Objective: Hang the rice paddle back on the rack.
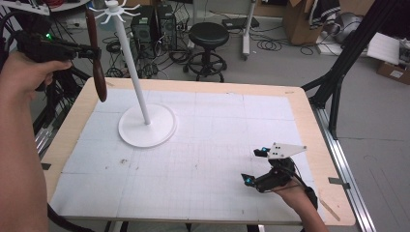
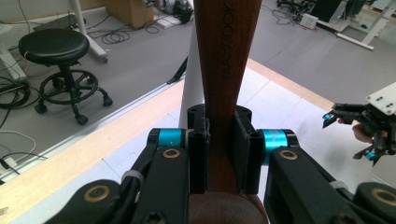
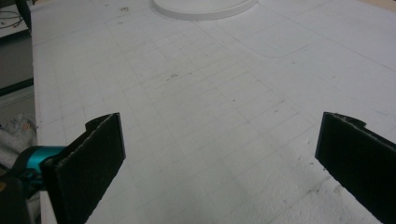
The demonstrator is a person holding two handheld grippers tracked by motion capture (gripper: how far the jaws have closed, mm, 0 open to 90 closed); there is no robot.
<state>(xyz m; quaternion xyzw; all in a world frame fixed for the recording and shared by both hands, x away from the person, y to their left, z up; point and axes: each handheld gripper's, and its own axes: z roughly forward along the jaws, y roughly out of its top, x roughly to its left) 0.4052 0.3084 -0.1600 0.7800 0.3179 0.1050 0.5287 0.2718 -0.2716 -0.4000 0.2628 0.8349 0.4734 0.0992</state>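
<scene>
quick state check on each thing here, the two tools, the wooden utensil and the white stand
left tool: shut on the wooden utensil, raised above the table's left edge
right tool: open, empty, low over the white mat
wooden utensil: gripped on its handle, hanging upright, clear of the table
white hook stand: upright on its round base, hooks bare
black stool: standing on the floor behind the table

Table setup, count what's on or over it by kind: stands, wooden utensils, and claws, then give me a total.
White stand: 1
Wooden utensil, clamped in the left claw: 1
Claws: 2, left and right claw
Total: 4
</scene>
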